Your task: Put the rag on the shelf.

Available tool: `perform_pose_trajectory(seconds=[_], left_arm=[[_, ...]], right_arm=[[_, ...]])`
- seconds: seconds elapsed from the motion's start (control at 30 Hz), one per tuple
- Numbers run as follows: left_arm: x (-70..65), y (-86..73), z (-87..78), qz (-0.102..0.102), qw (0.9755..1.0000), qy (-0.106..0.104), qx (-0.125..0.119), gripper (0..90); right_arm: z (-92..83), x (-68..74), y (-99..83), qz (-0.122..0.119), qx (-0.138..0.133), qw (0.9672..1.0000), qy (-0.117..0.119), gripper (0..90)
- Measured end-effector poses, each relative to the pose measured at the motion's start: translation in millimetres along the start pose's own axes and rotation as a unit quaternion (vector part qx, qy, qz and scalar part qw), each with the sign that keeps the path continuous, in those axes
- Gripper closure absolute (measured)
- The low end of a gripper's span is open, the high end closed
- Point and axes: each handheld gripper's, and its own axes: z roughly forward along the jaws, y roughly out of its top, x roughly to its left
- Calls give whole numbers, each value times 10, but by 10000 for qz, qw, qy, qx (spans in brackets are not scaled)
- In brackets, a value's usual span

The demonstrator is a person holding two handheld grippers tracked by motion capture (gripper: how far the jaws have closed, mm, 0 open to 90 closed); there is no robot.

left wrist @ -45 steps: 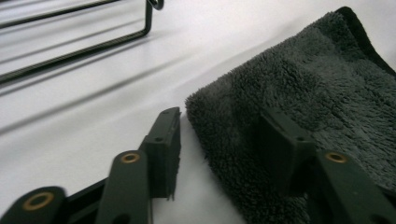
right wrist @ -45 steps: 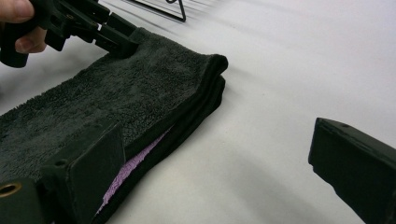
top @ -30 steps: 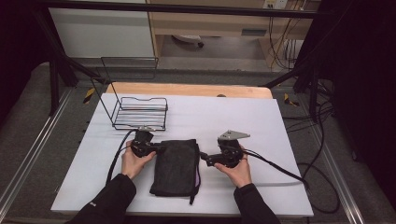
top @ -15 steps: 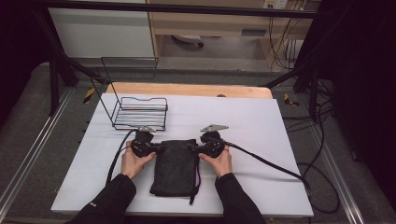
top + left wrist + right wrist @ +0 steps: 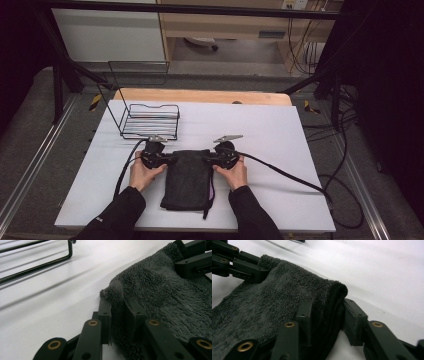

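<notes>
Right gripper (image 5: 212, 159) has slid in to the towel's (image 5: 187, 180) far right corner, fingers just closing on it.
Left gripper (image 5: 165, 159) pinches the other corner; soft, light, floppy towel flat on the desk (image 5: 280, 135), best held by corners.

sleeves: black, long, both forearms (image 5: 117, 215); small white mark on the left cuff
left gripper (image 5: 167, 159): black body, black linkage jaws, brass-ringed pivots, small dark screws in the pads
right gripper (image 5: 209, 159): same black build, brass pivots
top plates: grey, three-cornered, at 12 o'clock of each body
cables: black, one per gripper
</notes>
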Motion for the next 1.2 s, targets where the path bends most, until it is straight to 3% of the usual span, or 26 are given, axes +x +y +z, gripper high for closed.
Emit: perform_pose_trajectory(seconds=[0.23, 0.53, 0.67, 1.2], left_arm=[[7, -3, -3, 31, 10000, -26, -2, 758], [16, 3, -28, -57, 9999, -52, -67, 804], [-4, 16, -81, -40, 9998, -54, -205, 811], [-139, 64, -388, 234, 9969, -56, -745, 815]], right_arm=[[-11, 7, 1, 32, 10, 10000, 91, 758], [-41, 20, 10, 13, -29, 10000, 81, 788], [-94, 46, 10, -59, -103, 9999, 29, 790], [-429, 205, 40, -245, -821, 9962, 165, 791]])
